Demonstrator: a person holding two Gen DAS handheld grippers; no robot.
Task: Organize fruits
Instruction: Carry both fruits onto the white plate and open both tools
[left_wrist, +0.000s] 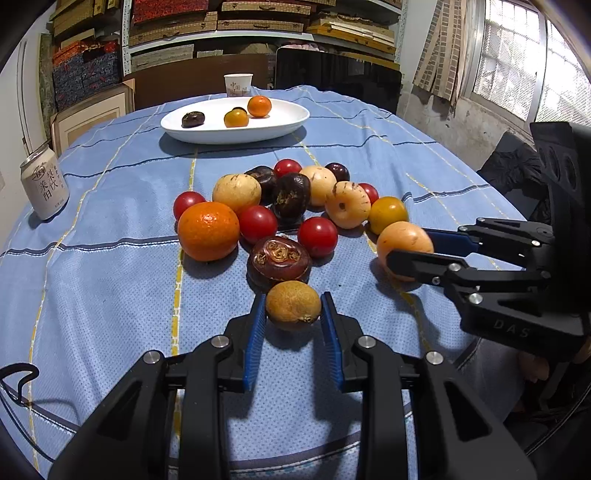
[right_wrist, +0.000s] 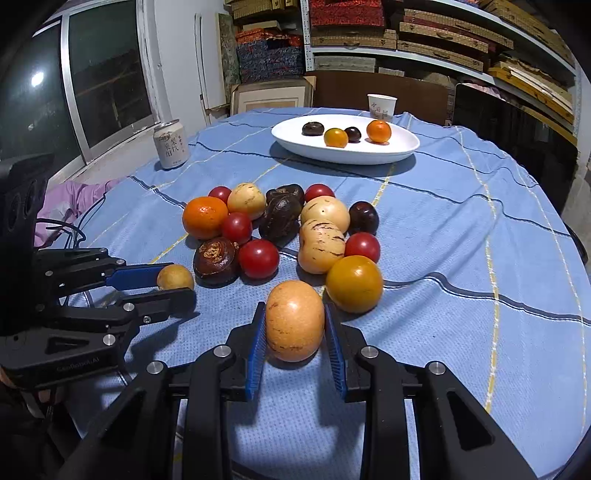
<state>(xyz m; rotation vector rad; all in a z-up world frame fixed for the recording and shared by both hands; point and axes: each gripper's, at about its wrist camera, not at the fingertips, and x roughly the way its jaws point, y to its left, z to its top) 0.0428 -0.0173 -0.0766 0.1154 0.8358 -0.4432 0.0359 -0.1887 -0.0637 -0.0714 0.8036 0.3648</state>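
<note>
Blue striped tablecloth, shelves behind. Left gripper is clamped on a small brown fruit; right gripper is clamped on a pale orange fruit, the heap just ahead of both. Risk: round fruit may slip from the narrow pads on the carry to the far white plate, or a swing may scatter the heap.

Far wall – metal shelving packed with flat boxes; barred window right, daylight through; dark chair behind table.

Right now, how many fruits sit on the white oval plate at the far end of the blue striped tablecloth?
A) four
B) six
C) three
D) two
A: the right wrist view shows four on the white oval plate: a dark brown water chestnut, a yellow-orange tomato, a small dark plum-like fruit and a small orange mandarin.
</note>
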